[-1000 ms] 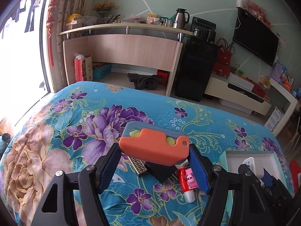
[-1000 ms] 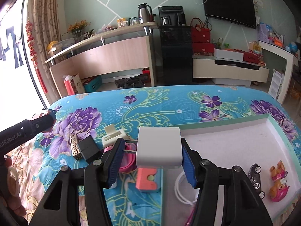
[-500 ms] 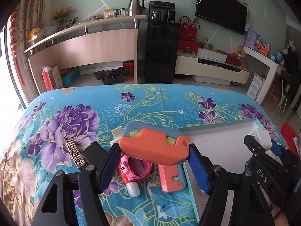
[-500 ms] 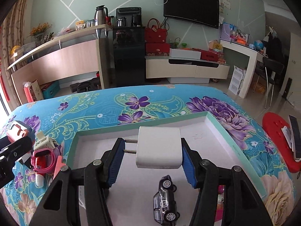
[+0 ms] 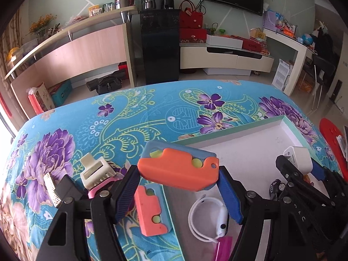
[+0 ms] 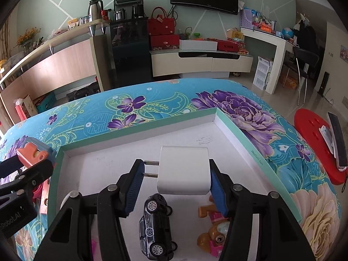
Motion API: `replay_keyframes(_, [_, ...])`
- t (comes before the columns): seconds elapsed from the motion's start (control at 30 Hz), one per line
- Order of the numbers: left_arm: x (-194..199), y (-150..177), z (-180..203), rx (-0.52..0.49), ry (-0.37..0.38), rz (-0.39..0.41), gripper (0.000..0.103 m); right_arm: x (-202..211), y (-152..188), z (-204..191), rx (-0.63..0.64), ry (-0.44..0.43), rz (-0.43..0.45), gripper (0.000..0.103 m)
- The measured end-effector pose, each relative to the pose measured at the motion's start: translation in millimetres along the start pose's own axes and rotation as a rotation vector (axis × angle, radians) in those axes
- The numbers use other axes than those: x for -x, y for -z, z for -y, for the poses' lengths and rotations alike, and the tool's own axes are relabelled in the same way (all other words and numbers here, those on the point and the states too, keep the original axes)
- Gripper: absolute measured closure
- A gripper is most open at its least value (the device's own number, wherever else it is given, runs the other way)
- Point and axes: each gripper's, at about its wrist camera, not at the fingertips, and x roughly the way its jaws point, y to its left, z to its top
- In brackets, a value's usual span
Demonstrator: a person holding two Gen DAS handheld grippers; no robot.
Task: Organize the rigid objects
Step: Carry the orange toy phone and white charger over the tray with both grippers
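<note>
Over the shallow white tray with mint-green rim (image 6: 237,130), both grippers carry loads.
The right gripper (image 6: 176,180) clamps a white plastic plug-in charger block (image 6: 182,170), prongs pointing left, above the tray's middle; below it lie a small black toy car (image 6: 155,224) and a tan-and-pink toy figure (image 6: 214,228). The left gripper (image 5: 178,187) grips an orange-and-blue flat plastic toy with yellow dots (image 5: 177,169) over the tray's left rim. Beneath it, a second orange-and-blue piece (image 5: 150,211) lies on the floral turquoise bedspread (image 5: 130,117) just beside that rim; a white looped cord (image 5: 206,217) sits inside the tray.
</note>
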Motion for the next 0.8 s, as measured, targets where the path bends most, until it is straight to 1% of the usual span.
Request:
replay_keyframes(0.07, [-5.0,-1.7,6.8,-0.008,0.011,-0.005,0.028,-1.6,-0.1,6.2,-0.024,0.007,-0.009,0.044])
replay_keyframes(0.23, [-17.6,-5.7,17.8,-0.021,0.01,-0.025,0.028,-6.0,0.8,18.7,-0.071,0.014,-0.033,0.044])
replay_keyframes(0.37, [-27.0,-5.9,22.7,-0.024,0.012,-0.045,0.028,-6.0,1.2,25.5,-0.095,0.015,-0.033,0.044])
replay_keyframes(0.57, [-39.1,-2.2,30.1,-0.033,0.006,-0.078,0.028,-8.4,1.8,31.0,-0.105,0.027,-0.04,0.044])
replay_keyframes(0.67, [-41.4,0.3,31.8,-0.039,0.004,-0.085,0.028,-11.5,3.2,31.7,-0.098,0.044,-0.054,0.044])
replay_keyframes(0.8, [-43.0,1.3,32.5,-0.041,-0.002,-0.089,0.028,-12.5,4.0,32.5,-0.097,0.043,-0.059,0.044])
